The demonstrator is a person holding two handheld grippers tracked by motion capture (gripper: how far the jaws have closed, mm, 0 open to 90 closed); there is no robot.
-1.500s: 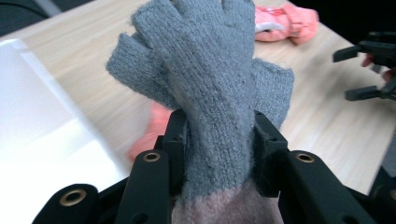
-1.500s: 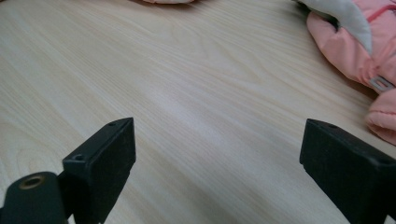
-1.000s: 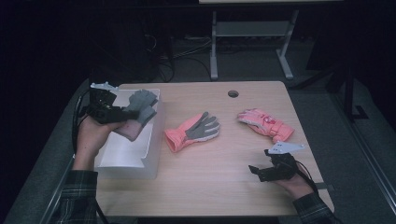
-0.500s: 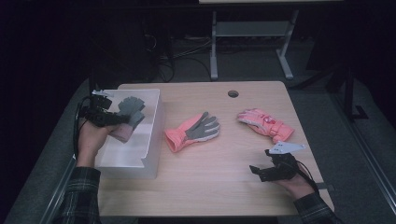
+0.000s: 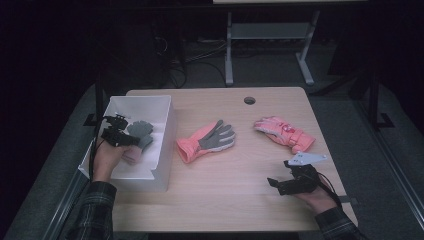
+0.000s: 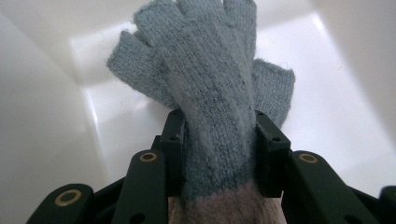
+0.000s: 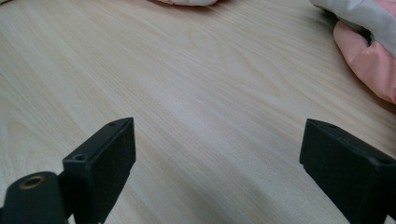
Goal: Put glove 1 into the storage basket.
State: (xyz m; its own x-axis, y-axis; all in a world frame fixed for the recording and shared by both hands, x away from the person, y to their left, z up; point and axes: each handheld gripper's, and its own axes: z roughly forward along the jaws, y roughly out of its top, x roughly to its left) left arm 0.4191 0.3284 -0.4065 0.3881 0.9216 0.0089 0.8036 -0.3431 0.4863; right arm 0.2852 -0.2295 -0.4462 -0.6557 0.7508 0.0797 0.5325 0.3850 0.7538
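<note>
A grey-blue knit glove (image 6: 205, 70) with a pale pink cuff hangs down inside a white box (image 5: 163, 150) at the table's left. My left gripper (image 6: 217, 126) is shut on it, both pads pressing the glove's palm just above the cuff. In the high view the left gripper (image 5: 131, 141) sits low inside the box with the knit glove (image 5: 141, 131) reaching toward the far wall. My right gripper (image 5: 272, 184) rests near the table's front right, its jaws wide open with nothing between them; the same right gripper (image 7: 217, 140) looks along bare wood.
A pink and grey glove (image 5: 207, 140) lies mid-table beside the box. A pink padded glove (image 5: 285, 132) lies at the right, its edge (image 7: 369, 51) just beyond my right gripper. A round cable hole (image 5: 249, 100) sits near the table's far edge.
My left gripper has sunk from above the box rim down into the box, carrying the knit glove with it. The right gripper has stayed in place.
</note>
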